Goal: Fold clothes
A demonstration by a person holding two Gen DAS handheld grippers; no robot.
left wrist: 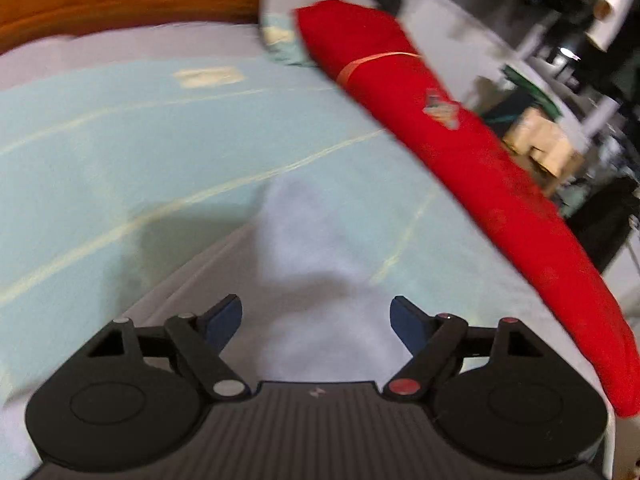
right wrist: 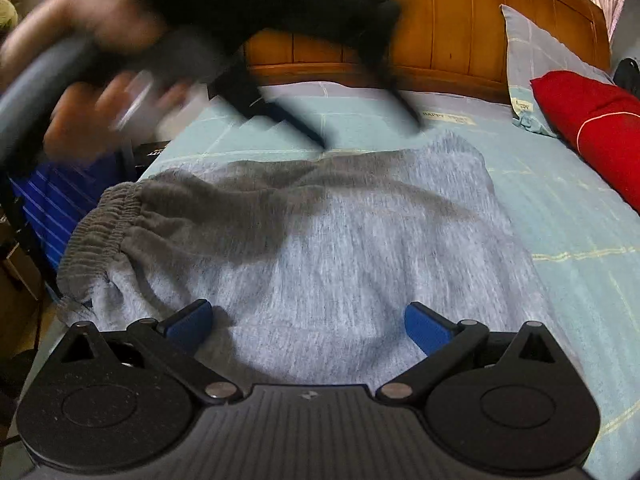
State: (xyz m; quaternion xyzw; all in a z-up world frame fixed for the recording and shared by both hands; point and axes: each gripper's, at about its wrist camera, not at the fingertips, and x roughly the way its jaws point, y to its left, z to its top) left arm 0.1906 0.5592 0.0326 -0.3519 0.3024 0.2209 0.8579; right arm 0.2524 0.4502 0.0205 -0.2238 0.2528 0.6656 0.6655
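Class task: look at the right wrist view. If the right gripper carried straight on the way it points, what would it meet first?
Most likely the grey garment spread on the bed: it lies directly ahead of the open right gripper, with nothing between. How close is hard to judge.

We see soft, heathered grey knit shorts (right wrist: 340, 240) with a ribbed elastic waistband (right wrist: 100, 228), a smooth matt cotton sheet (right wrist: 580, 216), a glossy varnished wooden headboard (right wrist: 460, 20), a matt red cloth pillow (left wrist: 460, 148), and matt black plastic tools (right wrist: 308, 320) with blue rubbery pads (right wrist: 426, 326).
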